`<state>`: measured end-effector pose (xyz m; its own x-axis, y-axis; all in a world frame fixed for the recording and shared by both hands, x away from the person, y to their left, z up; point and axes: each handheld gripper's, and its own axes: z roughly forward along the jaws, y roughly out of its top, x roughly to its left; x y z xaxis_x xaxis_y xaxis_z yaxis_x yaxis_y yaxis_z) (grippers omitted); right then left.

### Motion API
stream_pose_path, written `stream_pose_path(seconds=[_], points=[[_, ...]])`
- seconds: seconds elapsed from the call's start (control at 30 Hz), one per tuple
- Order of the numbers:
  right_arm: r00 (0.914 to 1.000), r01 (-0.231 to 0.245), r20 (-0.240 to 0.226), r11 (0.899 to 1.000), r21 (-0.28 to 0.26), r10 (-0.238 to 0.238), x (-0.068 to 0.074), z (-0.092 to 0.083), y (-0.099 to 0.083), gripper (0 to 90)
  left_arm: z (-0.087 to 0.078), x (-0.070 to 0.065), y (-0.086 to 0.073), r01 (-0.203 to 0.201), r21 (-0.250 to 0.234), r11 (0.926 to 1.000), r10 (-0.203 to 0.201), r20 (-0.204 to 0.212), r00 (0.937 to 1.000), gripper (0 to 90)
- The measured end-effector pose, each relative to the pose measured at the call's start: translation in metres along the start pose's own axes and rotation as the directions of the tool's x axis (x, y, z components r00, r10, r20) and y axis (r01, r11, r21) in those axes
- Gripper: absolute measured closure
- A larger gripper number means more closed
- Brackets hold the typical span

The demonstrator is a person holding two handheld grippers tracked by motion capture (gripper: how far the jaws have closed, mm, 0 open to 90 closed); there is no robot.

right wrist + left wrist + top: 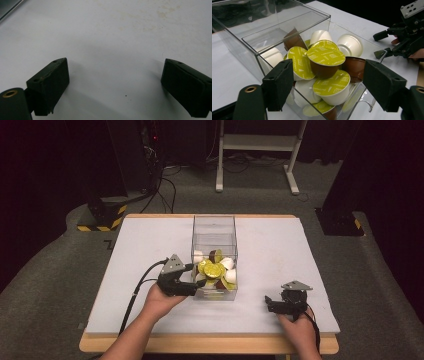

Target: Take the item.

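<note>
A clear plastic box (214, 227) stands mid-table, its near end piled with coffee capsules (212, 269): yellow-green foil lids, white and brown cups. My left gripper (196, 278) reaches in from the left at the box's near left corner. In the left gripper view the box (274, 30) and capsules (325, 56) lie between the wide-apart jaws of the left gripper (329, 63), and neither pad presses on anything. My right gripper (269, 304) rests on the table at the near right, pointing left. The right gripper (115, 67) is open over bare white surface.
The white mat (150, 250) covers a wooden table, with open room left and right of the box. The box's far half holds no capsules. Beyond the table stand a white frame (255, 142) and dark stands with cables on the grey floor.
</note>
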<state>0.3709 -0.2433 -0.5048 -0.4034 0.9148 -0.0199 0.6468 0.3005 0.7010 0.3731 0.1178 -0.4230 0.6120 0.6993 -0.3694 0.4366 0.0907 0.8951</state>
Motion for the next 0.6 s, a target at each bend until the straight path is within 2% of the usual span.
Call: stream_pose_path(seconds=[0.1, 0.23, 0.5, 0.6], points=[[1.0000, 0.001, 0.000, 1.000, 0.000, -0.001, 0.000, 0.000, 0.000, 7.8, 0.004, -0.001, 0.000, 0.001, 0.004, 1.0000, -0.001, 0.002, 1.0000, 25.6], [1.0000, 0.000, 0.000, 1.000, 0.000, 0.000, 0.000, 0.000, 0.000, 7.8, 0.012, -0.001, 0.000, -0.018, 0.026, 0.9995, 0.018, -0.006, 0.9998, 25.7], [1.0000, 0.001, 0.000, 1.000, 0.000, -0.001, 0.000, 0.000, 0.000, 7.8, 0.022, 0.001, 0.001, -0.011, 0.033, 0.9994, 0.012, -0.009, 0.9999, 27.1], [1.0000, 0.001, 0.000, 1.000, 0.000, -0.001, 0.000, 0.000, 0.000, 7.8, 0.026, 0.001, -0.001, -0.022, 0.047, 0.9987, 0.022, -0.016, 0.9996, 27.4]])
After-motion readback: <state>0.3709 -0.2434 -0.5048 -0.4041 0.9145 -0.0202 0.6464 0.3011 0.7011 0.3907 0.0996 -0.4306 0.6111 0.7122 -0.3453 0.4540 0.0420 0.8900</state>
